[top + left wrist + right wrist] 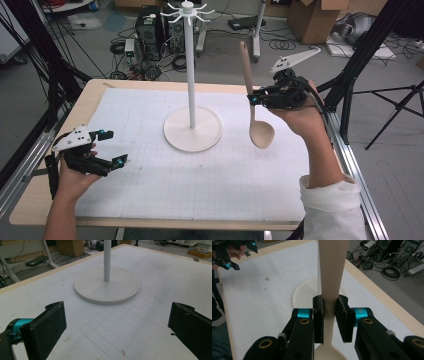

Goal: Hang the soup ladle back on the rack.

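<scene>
**Spoon held upright beside the stand**

Right gripper [256,98]: jaws pinch the handle of the wooden spoon [254,106], pads pressed on both sides of the narrow neck just above the bowl. Handle rises above the fingers; bowl hangs below them, clear of the white mat [150,170]. The white hook stand [191,75] is just beyond the fingertips. Left gripper [114,147]: jaws spread wide, nothing between them, low over the mat; the stand's round base lies ahead of its fingertips, well apart.
</scene>
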`<state>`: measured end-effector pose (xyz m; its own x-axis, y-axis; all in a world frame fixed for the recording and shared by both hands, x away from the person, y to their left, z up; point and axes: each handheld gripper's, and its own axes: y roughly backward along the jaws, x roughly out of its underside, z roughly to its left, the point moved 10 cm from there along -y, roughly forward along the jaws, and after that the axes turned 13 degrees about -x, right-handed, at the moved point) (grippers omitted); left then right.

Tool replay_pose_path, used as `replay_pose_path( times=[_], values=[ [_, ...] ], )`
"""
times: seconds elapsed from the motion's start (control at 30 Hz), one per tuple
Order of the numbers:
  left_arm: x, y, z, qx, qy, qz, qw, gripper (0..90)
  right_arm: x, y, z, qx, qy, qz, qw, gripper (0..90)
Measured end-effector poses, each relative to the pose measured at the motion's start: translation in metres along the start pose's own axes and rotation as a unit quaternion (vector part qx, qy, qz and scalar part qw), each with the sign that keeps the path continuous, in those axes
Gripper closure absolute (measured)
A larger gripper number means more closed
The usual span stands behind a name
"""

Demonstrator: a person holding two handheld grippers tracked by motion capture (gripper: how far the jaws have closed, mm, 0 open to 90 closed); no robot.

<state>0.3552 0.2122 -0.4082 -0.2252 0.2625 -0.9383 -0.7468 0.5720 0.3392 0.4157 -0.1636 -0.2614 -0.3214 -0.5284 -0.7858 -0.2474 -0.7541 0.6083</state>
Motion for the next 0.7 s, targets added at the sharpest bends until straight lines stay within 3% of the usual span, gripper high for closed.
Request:
replay_pose_path(
  times=[0.7],
  values=[
    [-0.001,0.001,0.0,0.002,-0.001,-0.003,1.0,2.1,-0.043,0.0,-0.003,-0.005,0.018,0.02,0.9996,77.5]
  ],
)
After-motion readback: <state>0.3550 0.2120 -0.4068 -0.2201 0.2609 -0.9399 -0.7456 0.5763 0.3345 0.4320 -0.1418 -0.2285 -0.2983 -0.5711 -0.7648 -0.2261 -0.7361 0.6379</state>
